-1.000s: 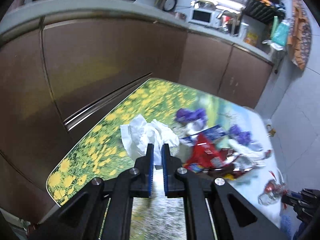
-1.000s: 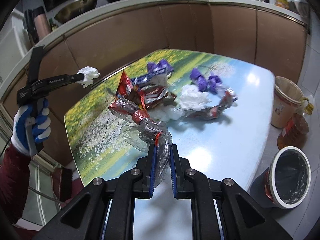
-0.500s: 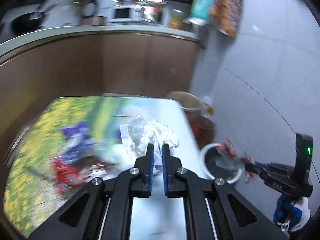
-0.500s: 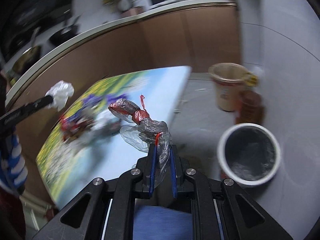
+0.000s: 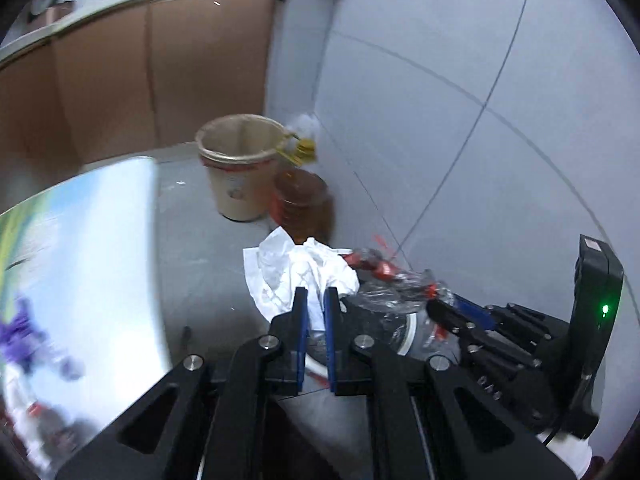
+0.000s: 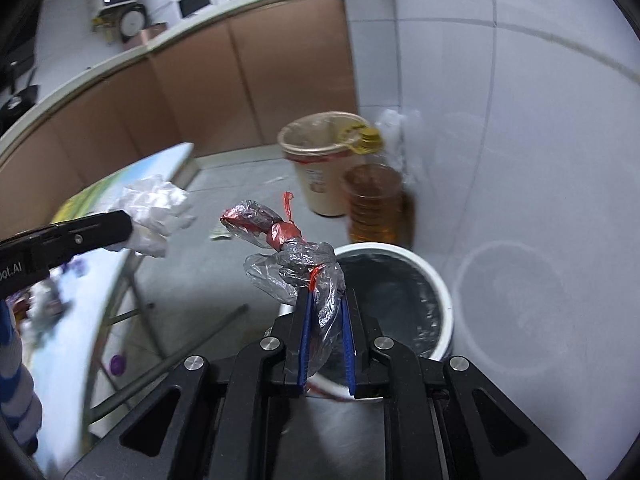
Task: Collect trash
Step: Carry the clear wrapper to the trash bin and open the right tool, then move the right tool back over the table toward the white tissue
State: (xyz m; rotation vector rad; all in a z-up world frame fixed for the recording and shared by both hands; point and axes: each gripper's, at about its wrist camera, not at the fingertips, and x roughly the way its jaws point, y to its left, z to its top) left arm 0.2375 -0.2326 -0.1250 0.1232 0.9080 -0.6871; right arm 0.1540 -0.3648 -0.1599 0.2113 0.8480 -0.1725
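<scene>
Step in hand, as I read it: drop both pieces of trash into the white bin (image 6: 434, 280), dark-lined, standing on the grey floor (image 6: 192, 276) by the tiled wall (image 6: 520, 120). To do it well, get each load fully over the bin's mouth before letting go. The bag is light and floppy, so it may cling to a pad or drift onto the rim. Bring it low and centred, then spread the jaws wide. One hand at a time is safer, since both tools crowd the same opening.

Right gripper (image 6: 325, 308): jaws pinch the clear plastic bag (image 6: 296, 268) with red scraps, hanging just above the bin's near rim. Left gripper (image 5: 315, 304): jaws pressed close on the white crumpled tissue (image 5: 298, 270), held in the air beside the right tool, near the bin.

The right wrist view shows the bin's mouth almost whole. It also shows the left tool from the side with the tissue at its tip, the table's (image 6: 120, 184) folding legs, and a striped glove at the left edge. The left wrist view hides most of the bin behind its own fingers and the bag. It does show the right tool's body with a green light, and blurred purple wrappers (image 5: 20, 332) left on the table. Both views show the beige bucket (image 6: 324, 168) and amber oil bottle (image 6: 374, 204) by the wall.
</scene>
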